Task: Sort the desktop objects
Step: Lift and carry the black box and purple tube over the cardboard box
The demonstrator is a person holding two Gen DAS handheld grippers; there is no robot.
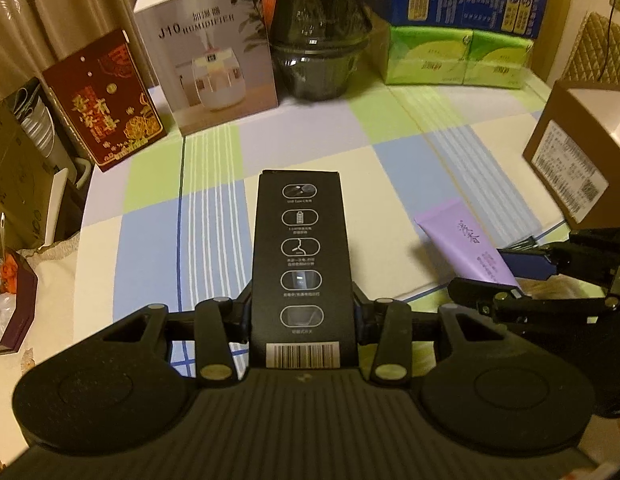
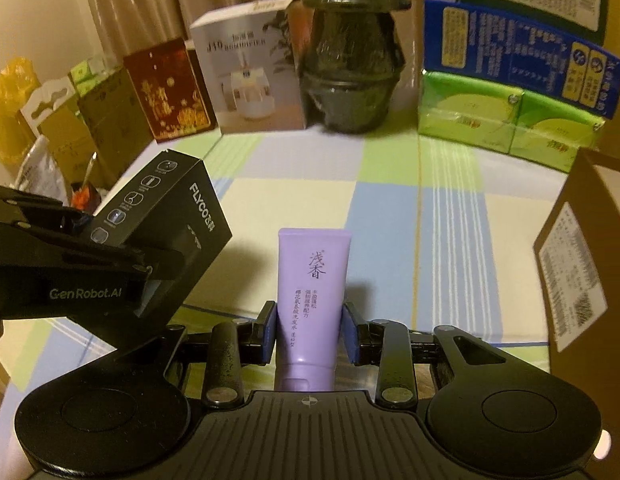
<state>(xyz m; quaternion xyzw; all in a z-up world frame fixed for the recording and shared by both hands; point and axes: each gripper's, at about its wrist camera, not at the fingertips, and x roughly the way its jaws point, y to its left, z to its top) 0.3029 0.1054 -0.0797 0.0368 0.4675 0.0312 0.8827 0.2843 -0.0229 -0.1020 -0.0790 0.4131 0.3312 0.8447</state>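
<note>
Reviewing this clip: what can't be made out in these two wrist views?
- Black box: its near end, left wrist view, hidden behind the left gripper.
- Purple tube: its cap, right wrist view, hidden under the right gripper.
- Brown carton: cut by the right edge; label print too small to read.

The black box point(image 2: 162, 216) carries "FLYCO" in white on its side, and a barcode on the end of its icon-printed face — the small captions under the icons are too fine to read. The left gripper point(image 2: 150, 268) arm reads "GenRobot.AI". The white carton point(image 1: 208, 60) at the back says "J10 HUMIDIFIER". The purple tube point(image 2: 311, 292) bears two large Chinese characters — 浅香 — with smaller columns below.
</note>
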